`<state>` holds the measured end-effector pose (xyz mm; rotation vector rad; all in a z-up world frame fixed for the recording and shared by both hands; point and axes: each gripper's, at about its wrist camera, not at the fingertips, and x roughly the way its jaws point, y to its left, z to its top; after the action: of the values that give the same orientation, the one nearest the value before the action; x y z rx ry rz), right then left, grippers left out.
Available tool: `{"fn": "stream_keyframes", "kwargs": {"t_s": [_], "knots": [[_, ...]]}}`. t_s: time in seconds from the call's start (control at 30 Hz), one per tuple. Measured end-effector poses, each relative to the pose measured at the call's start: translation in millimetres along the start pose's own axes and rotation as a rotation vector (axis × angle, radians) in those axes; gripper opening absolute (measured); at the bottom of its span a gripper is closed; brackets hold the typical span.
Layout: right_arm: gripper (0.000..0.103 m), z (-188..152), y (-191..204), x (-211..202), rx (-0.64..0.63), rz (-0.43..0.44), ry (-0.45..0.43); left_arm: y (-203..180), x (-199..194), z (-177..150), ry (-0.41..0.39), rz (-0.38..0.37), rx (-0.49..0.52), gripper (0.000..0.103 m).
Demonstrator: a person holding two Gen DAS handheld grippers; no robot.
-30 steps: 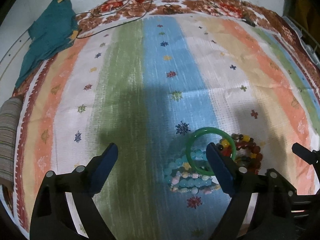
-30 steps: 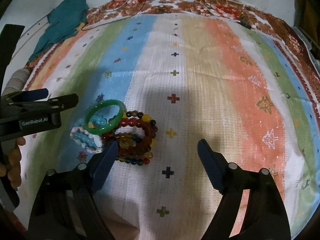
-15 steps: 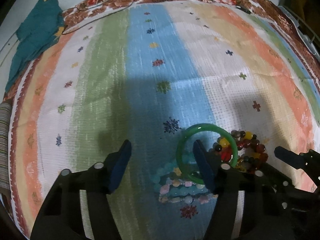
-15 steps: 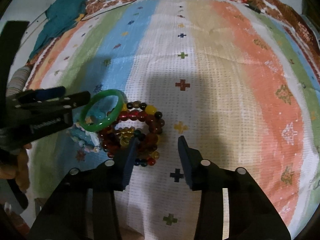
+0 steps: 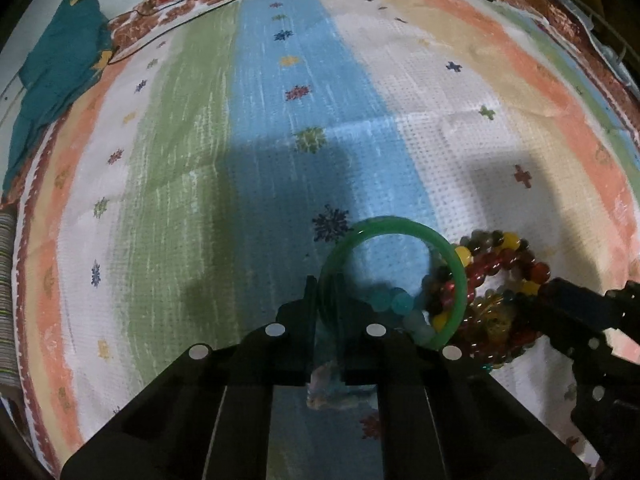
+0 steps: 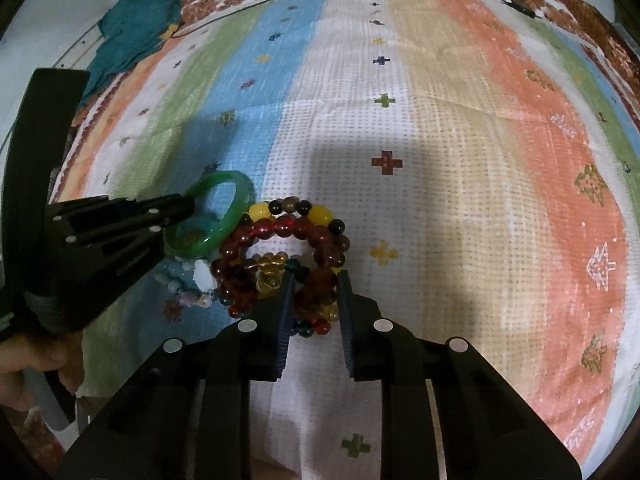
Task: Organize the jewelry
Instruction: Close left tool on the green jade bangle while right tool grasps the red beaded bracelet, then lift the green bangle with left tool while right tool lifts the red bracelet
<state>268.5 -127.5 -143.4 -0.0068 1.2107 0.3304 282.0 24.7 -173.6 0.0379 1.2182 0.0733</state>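
A green bangle (image 5: 400, 232) lies tilted on a heap of jewelry on the striped cloth; it also shows in the right wrist view (image 6: 236, 216). My left gripper (image 5: 326, 300) is shut on the bangle's near rim. Under it lie pale blue and pastel beaded bracelets (image 5: 396, 304). To the right is a pile of red, amber and yellow beaded bracelets (image 6: 280, 240). My right gripper (image 6: 314, 292) is closed on the near side of that bead pile, with beads between its fingers. The left gripper (image 6: 176, 212) shows from the side in the right wrist view.
A striped woven cloth (image 6: 460, 160) covers the surface. A teal cloth (image 5: 60, 72) lies at the far left corner, with thin black cords (image 5: 192, 12) along the far edge. A person's hand (image 6: 36, 364) holds the left gripper.
Both grippers went from wide open to closed. The left one moved onto the green bangle's rim and shut on it. The right one moved left onto the red bead pile and closed on it.
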Motion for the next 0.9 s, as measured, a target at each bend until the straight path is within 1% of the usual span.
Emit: {"fn": "stream_keyframes", "kwargs": {"t_s": [0.23, 0.37, 0.63, 0.9], "knots": [[0.018, 0.1, 1.8, -5.4, -0.015, -0.018, -0.021, 6.4, -9.1, 3.3, -0.019, -0.003, -0.017, 0.007], [0.014, -0.5, 2.4, -11.3, -0.015, -0.025, -0.037, 5.7, -19.8, 3.1, -0.042, 0.005, -0.011, 0.007], [0.013, -2.7, 10.2, -31.4, -0.043, -0.033, -0.085, 5.0, -40.2, -3.3, -0.079, 0.021, 0.009, 0.007], [0.013, -8.1, 10.8, -42.4, -0.054, -0.054, -0.116, 5.7, -58.1, -6.6, -0.111, 0.014, 0.009, 0.008]]}}
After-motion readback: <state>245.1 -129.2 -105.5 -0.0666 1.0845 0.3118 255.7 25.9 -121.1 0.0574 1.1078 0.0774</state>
